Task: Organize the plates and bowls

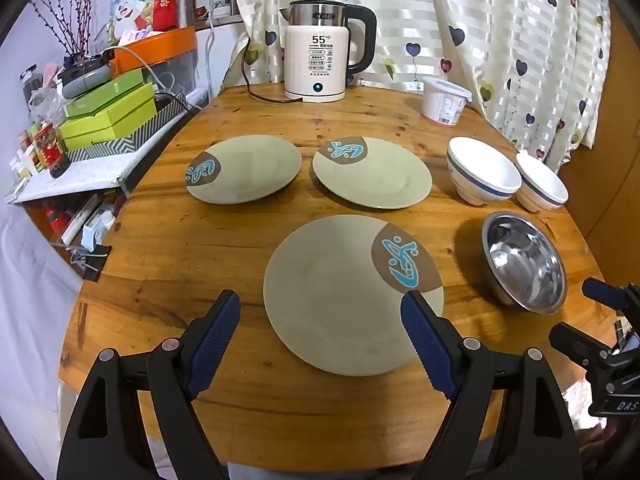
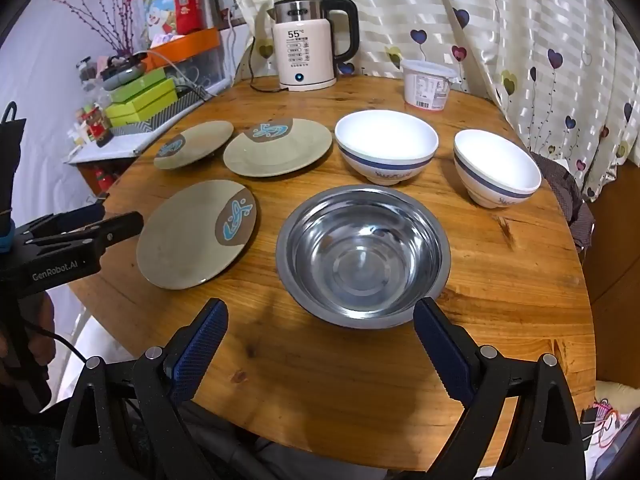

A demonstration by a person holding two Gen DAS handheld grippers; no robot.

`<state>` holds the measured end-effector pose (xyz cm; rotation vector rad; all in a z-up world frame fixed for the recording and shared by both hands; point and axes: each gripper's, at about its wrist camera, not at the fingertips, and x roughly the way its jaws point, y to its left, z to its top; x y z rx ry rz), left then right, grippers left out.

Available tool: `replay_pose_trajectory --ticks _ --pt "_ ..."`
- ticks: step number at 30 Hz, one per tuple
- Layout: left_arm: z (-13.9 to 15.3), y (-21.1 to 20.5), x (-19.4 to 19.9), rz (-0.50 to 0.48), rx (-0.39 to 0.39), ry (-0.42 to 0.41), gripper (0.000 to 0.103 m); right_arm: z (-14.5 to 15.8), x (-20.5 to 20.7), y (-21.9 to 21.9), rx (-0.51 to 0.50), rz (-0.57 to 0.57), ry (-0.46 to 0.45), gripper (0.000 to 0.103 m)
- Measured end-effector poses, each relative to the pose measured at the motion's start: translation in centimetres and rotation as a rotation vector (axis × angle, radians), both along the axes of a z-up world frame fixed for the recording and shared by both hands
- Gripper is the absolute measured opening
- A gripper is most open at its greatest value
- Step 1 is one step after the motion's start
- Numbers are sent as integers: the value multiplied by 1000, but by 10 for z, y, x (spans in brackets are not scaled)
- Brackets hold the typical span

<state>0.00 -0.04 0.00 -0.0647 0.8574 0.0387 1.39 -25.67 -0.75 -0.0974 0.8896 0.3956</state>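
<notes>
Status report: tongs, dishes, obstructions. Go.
Left tongs open, empty, over near plate. Right tongs open, empty, facing steel bowl. Nothing stacked. Path unobstructed.

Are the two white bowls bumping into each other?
Apart. The right wrist view shows bare wood between the left white bowl and the right white bowl.

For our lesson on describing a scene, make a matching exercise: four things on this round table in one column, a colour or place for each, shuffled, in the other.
Things:
1. kettle
2. metal bowl
3. nearest plate
4. lidded tub

Descriptions:
A. shiny silver, empty
B. pale green with a brown patch and blue design
C. cream body, black handle, at the far edge
D. white, by the curtain

Pairs: 1-C, 2-A, 3-B, 4-D
</notes>
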Motion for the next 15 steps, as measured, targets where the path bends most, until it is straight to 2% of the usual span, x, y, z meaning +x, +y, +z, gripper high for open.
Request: replay_pose_trajectory --ticks 15 --pt "-1 -1 -2 -14 13 17 83 3 4 2 3 4 -2 94"
